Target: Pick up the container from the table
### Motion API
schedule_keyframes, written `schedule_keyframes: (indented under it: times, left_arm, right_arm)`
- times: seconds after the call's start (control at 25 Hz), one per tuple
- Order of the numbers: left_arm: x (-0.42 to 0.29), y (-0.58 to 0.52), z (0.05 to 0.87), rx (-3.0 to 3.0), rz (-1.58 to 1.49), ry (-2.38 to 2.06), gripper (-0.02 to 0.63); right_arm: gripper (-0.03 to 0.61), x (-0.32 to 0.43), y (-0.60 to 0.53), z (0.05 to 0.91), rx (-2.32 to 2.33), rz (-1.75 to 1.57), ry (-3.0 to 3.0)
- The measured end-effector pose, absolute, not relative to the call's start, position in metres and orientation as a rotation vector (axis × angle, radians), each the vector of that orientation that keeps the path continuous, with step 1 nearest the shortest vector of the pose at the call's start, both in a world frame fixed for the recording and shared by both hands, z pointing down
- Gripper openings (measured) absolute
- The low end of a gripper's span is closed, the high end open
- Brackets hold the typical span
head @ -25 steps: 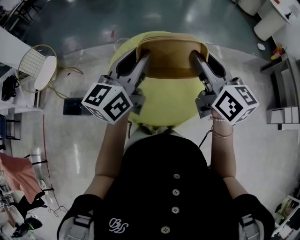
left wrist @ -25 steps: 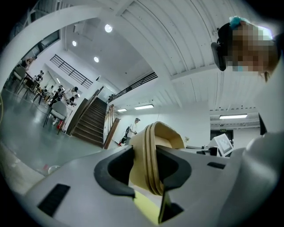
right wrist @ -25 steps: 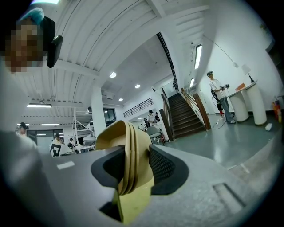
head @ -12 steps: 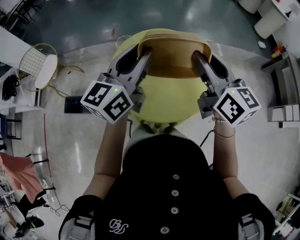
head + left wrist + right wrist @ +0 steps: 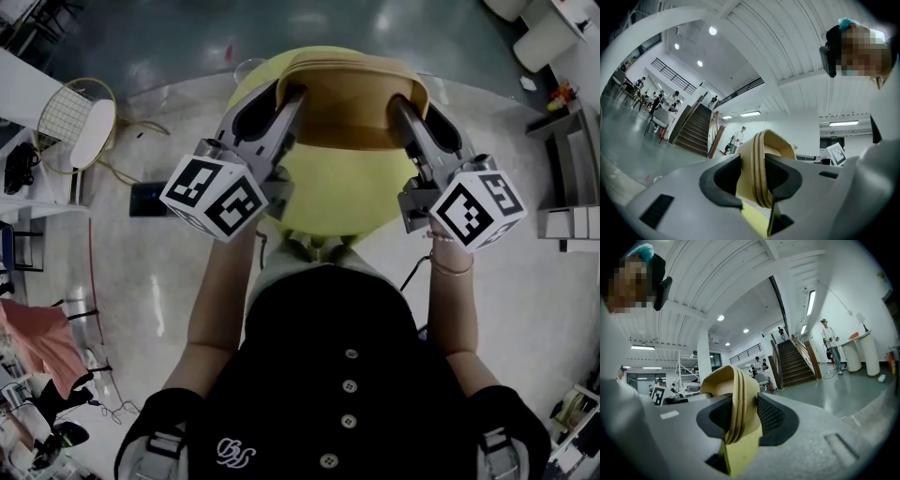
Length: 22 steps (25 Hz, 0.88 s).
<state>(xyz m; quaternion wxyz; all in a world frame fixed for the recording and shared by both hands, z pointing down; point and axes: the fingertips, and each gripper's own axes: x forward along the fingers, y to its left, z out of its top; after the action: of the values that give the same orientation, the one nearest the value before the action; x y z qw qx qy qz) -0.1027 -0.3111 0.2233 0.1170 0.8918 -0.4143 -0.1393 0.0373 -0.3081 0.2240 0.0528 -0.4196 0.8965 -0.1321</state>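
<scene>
A tan paper container (image 5: 354, 98) with a ridged rim hangs between my two grippers over the far part of a round yellow table (image 5: 328, 202). My left gripper (image 5: 289, 98) is shut on its left rim, and my right gripper (image 5: 401, 103) is shut on its right rim. In the left gripper view the folded rim (image 5: 761, 159) is pinched between the dark pads of the left gripper (image 5: 753, 176). The right gripper view shows the container rim (image 5: 736, 394) pressed the same way in the right gripper (image 5: 739, 416). I cannot tell whether the container's base touches the table.
A round wire-backed stool (image 5: 75, 131) stands at the left, with a dark flat thing (image 5: 150, 199) on the floor near it. Grey shelving (image 5: 572, 187) and white bins (image 5: 544, 42) are at the right. A staircase (image 5: 794, 362) and people are far off.
Both grippers keep their hold on the container's rim. The whole scene sits slightly higher in the head view; nothing else differs.
</scene>
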Motion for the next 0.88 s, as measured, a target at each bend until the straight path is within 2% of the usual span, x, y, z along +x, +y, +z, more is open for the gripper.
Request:
schedule_keyframes:
  times: [0.88]
  left_arm:
    - [-0.1, -0.319, 0.237, 2.58, -0.378, -1.189, 0.112]
  right_arm:
    - [0.114, 0.04, -0.315, 0.238, -1.299, -0.455, 2.739]
